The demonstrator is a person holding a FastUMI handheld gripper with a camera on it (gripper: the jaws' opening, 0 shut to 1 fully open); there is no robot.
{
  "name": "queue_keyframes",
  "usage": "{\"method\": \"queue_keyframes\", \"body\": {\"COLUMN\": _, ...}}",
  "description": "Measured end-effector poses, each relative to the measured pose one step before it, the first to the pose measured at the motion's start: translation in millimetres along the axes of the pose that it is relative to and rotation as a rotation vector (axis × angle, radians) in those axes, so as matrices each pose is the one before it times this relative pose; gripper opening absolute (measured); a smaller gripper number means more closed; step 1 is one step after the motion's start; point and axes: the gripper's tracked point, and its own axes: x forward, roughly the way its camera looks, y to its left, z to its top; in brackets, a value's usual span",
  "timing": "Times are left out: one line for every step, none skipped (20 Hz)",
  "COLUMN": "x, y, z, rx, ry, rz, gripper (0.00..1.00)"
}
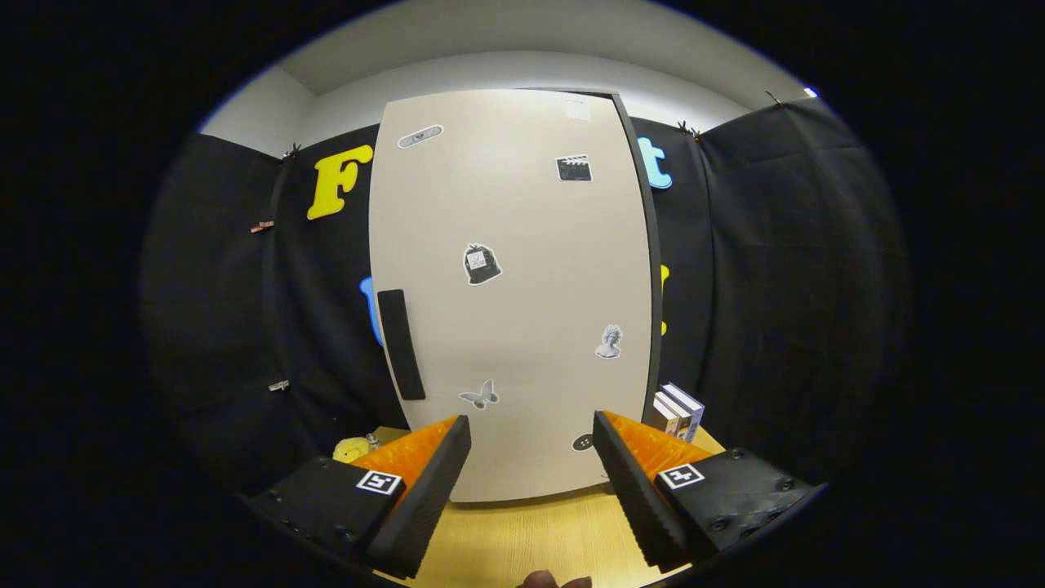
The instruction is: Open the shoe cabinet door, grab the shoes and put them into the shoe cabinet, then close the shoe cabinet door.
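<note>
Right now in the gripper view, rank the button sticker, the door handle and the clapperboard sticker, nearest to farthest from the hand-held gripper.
Hand-held gripper is open, empty, facing the closed cabinet door.
1. Button sticker: low on the door, beside the right finger.
2. Door handle: dark bar at the door's left edge, above the left finger.
3. Clapperboard sticker: high, upper right.

The gripper [531, 482] points straight at the shut shoe cabinet door [510, 294], short of it; its jaws stand wide apart, holding nothing, level above the bench [531, 539].
</note>
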Motion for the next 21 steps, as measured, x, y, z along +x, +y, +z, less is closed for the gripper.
{"method": "queue_keyframes", "body": {"x": 0.23, "y": -0.11, "z": -0.06, "rx": -0.00001, "ry": 0.00011, "rz": -0.00023, "gripper": 0.98}}
{"method": "queue_keyframes", "body": {"x": -0.11, "y": 0.28, "z": -0.41, "rx": 0.00042, "ry": 0.00205, "rz": -0.00026, "gripper": 0.98}}
{"method": "queue_keyframes", "body": {"x": 0.01, "y": -0.33, "z": 0.15, "rx": 0.00154, "ry": -0.00103, "rz": -0.00090, "gripper": 0.98}}
{"method": "queue_keyframes", "body": {"x": 0.13, "y": -0.10, "z": -0.03, "rx": 0.00072, "ry": 0.00107, "rz": -0.00168, "gripper": 0.98}}
{"method": "queue_keyframes", "body": {"x": -0.07, "y": -0.03, "z": 0.47, "rx": 0.00137, "ry": -0.00081, "rz": -0.00098, "gripper": 0.98}}
{"method": "queue_keyframes", "body": {"x": -0.30, "y": 0.24, "z": 0.16, "rx": 0.00071, "ry": 0.00013, "rz": -0.00180, "gripper": 0.98}}
{"method": "queue_keyframes", "body": {"x": 0.17, "y": -0.02, "z": 0.66, "rx": 0.00088, "ry": -0.00151, "rz": -0.00106, "gripper": 0.98}}
{"method": "queue_keyframes", "body": {"x": -0.11, "y": -0.30, "z": -0.34, "rx": 0.00152, "ry": -0.00072, "rz": -0.00159, "gripper": 0.98}}
{"method": "queue_keyframes", "body": {"x": 0.22, "y": 0.21, "z": 0.35, "rx": 0.00055, "ry": -0.00011, "rz": -0.00015, "gripper": 0.98}}
{"method": "queue_keyframes", "body": {"x": -0.29, "y": -0.33, "z": -0.61, "rx": 0.00104, "ry": -0.00100, "rz": -0.00140, "gripper": 0.98}}
{"method": "queue_keyframes", "body": {"x": 0.55, "y": 0.14, "z": -0.13, "rx": 0.00069, "ry": 0.00159, "rz": -0.00036, "gripper": 0.98}}
{"method": "queue_keyframes", "body": {"x": -0.53, "y": -0.25, "z": 0.45, "rx": -0.00001, "ry": -0.00133, "rz": -0.00087, "gripper": 0.98}}
{"method": "queue_keyframes", "body": {"x": 0.18, "y": -0.08, "z": 0.15, "rx": -0.00098, "ry": -0.00042, "rz": -0.00090, "gripper": 0.98}}
{"method": "queue_keyframes", "body": {"x": -0.30, "y": 0.12, "z": -0.46, "rx": -0.00082, "ry": -0.00037, "rz": -0.00086, "gripper": 0.98}}
{"method": "queue_keyframes", "body": {"x": 0.19, "y": -0.11, "z": 0.05, "rx": -0.00100, "ry": -0.00159, "rz": -0.00072, "gripper": 0.98}}
{"method": "queue_keyframes", "body": {"x": 0.22, "y": -0.42, "z": 0.13, "rx": -0.00078, "ry": -0.00172, "rz": -0.00111, "gripper": 0.98}}
{"method": "queue_keyframes", "body": {"x": 0.05, "y": 0.12, "z": 0.31, "rx": -0.00085, "ry": -0.00132, "rz": 0.00004, "gripper": 0.98}}
{"method": "queue_keyframes", "body": {"x": -0.83, "y": 0.25, "z": -0.67, "rx": -0.00082, "ry": 0.00048, "rz": 0.00027, "gripper": 0.98}}
{"method": "queue_keyframes", "body": {"x": 0.25, "y": 0.00, "z": 0.29, "rx": -0.00034, "ry": -0.00065, "rz": 0.00067, "gripper": 0.98}}
{"method": "queue_keyframes", "body": {"x": 0.05, "y": -0.44, "z": -0.35, "rx": -0.00061, "ry": 0.00149, "rz": -0.00002, "gripper": 0.98}}
{"method": "queue_keyframes", "body": {"x": 0.36, "y": 0.17, "z": -0.03, "rx": 0.00072, "ry": -0.00024, "rz": 0.00150, "gripper": 0.98}}
